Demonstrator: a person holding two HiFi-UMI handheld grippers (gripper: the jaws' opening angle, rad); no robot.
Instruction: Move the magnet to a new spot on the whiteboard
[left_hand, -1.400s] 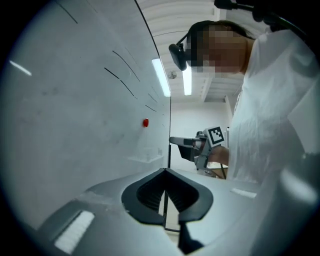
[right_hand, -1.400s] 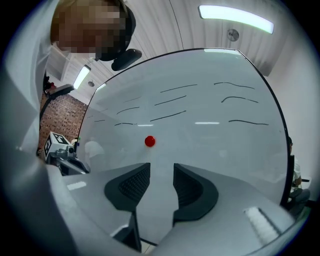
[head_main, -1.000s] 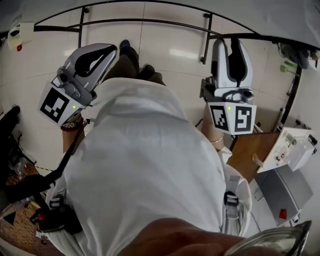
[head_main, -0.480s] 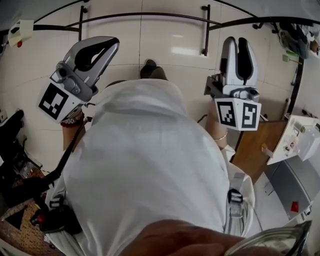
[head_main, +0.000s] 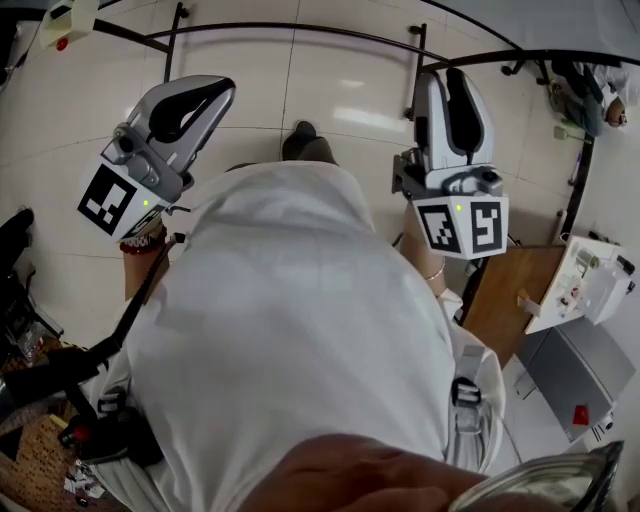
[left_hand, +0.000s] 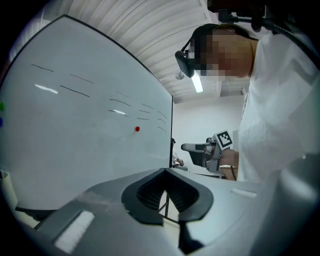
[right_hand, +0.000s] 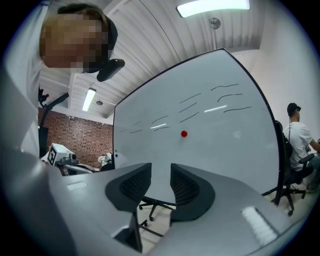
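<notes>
As our right gripper (right_hand: 161, 175) hangs parted and empty, left gripper (left_hand: 164, 172) closed on nothing, we want a square approach to the red magnet (right_hand: 184, 133), well inside the whiteboard (right_hand: 230, 150) edges.

The large white whiteboard (right_hand: 200, 125) is seen as a smooth, glossy panel in which bright streaks of light are mirrored. The small round red magnet (right_hand: 184, 133) on it appears to be of shiny plastic, though it is too small for that to be told surely. The shells of the left gripper (left_hand: 165, 172) and the right gripper (right_hand: 161, 175) are shown as matt grey plastic, faintly grainy, and their black pads (right_hand: 131, 187) are finely ribbed and dull. In the head view, the person's white cloth top (head_main: 290, 320) is seen soft and matt, the pale tiled floor (head_main: 330, 95) polished and reflective, and the brown wooden tabletop (head_main: 505, 295) smooth.
</notes>
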